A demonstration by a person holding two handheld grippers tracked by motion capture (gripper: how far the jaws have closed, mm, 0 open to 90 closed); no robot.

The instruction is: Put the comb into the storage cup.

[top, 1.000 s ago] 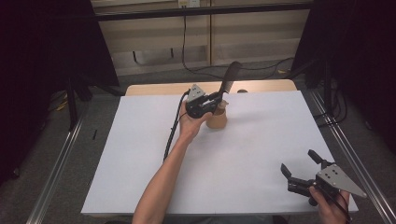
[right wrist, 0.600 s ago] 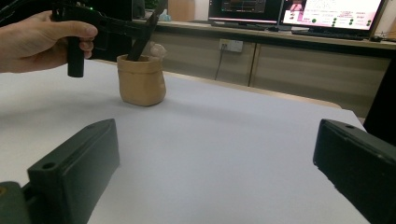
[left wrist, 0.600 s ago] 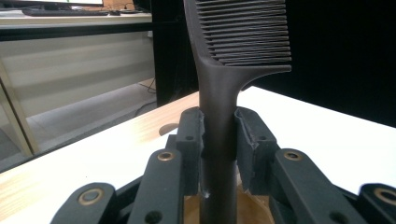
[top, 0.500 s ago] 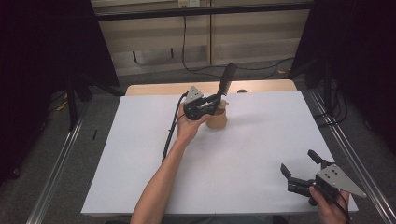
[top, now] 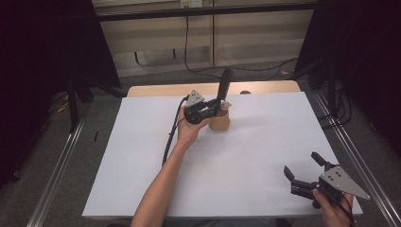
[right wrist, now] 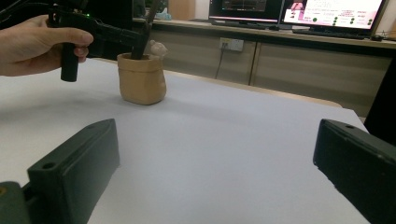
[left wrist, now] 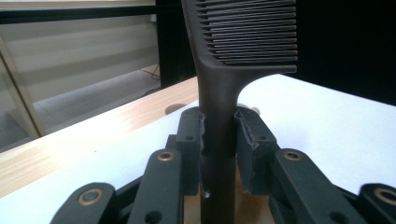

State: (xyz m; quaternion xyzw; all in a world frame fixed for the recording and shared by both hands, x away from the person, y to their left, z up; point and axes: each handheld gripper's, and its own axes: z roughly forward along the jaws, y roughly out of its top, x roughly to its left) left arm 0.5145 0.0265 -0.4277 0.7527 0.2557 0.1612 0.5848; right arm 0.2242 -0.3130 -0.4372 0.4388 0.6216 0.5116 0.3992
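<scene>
A black comb [top: 224, 86] stands upright with its handle down in a small tan pot [top: 219, 121] at the far middle of the white table [top: 265, 142]. My left gripper [top: 213, 108] is shut on the comb's handle [left wrist: 217, 140], just above the pot's rim; the teeth [left wrist: 252, 32] rise above the jaws. The pot [right wrist: 141, 78] and the left hand [right wrist: 37, 44] also appear in the right gripper view. My right gripper [top: 305, 171] rests open near the front right corner, nothing between its fingers [right wrist: 74, 163].
A bare wooden strip [top: 161, 90] runs along the table's far edge. Metal rails [top: 359, 161] flank both sides. A black cable [top: 171, 135] trails from the left gripper along the forearm. Monitors [right wrist: 299, 11] stand on a bench beyond the table.
The comb has tipped from a rightward lean to nearly upright in the pot, still held by the left gripper. The right gripper has stayed put.
</scene>
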